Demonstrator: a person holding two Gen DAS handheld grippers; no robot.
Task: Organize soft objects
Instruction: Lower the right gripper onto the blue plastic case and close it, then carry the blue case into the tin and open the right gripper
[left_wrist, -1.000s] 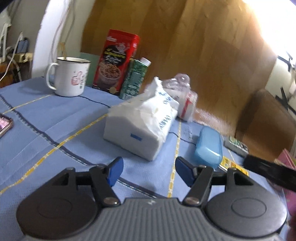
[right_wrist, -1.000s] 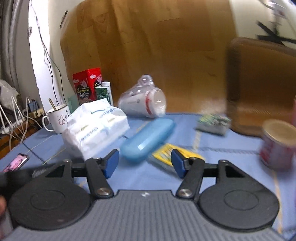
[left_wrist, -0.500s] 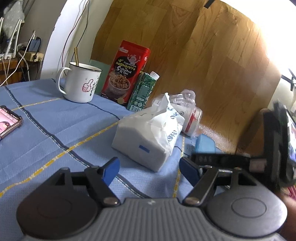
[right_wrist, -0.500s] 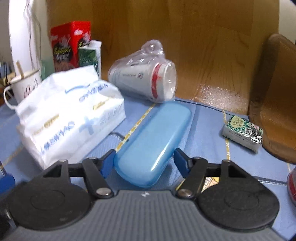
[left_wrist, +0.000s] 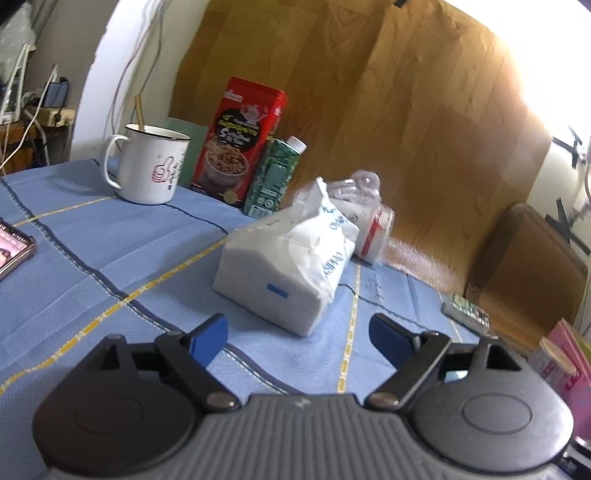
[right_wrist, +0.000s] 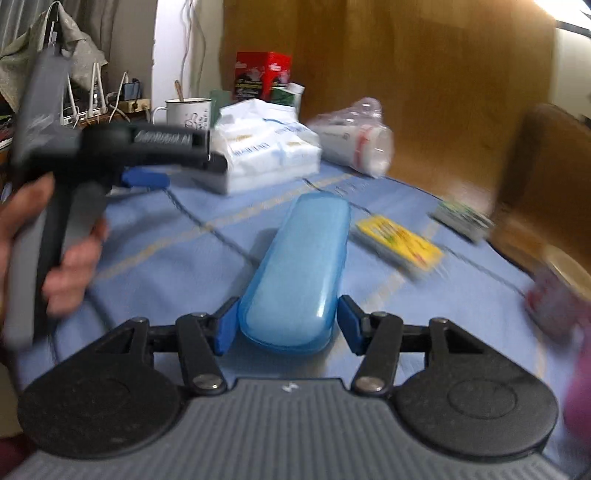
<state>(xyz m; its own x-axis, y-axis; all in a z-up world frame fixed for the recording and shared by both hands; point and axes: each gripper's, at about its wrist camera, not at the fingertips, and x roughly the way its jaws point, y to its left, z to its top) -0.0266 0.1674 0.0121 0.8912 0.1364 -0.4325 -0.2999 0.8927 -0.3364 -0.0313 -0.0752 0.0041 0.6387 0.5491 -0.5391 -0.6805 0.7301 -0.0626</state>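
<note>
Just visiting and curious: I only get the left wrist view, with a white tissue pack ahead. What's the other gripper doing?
Observer: The right gripper straddles a blue case; its jaws are closing on the near end.
Operator: Is it gripped yet?
Observer: Can't tell; the pads sit right at its sides.
Operator: Anything beside it?
Observer: A yellow packet, just to its right, apart from it.

- Left claw (left_wrist: 297, 338): jaws opening wide, nothing between them, pointing slightly downward.
- Right claw (right_wrist: 286, 325): jaws closing, blue pads seemingly just short of contact.
- A hand (right_wrist: 48, 258) grips the left claw's handle.
</note>
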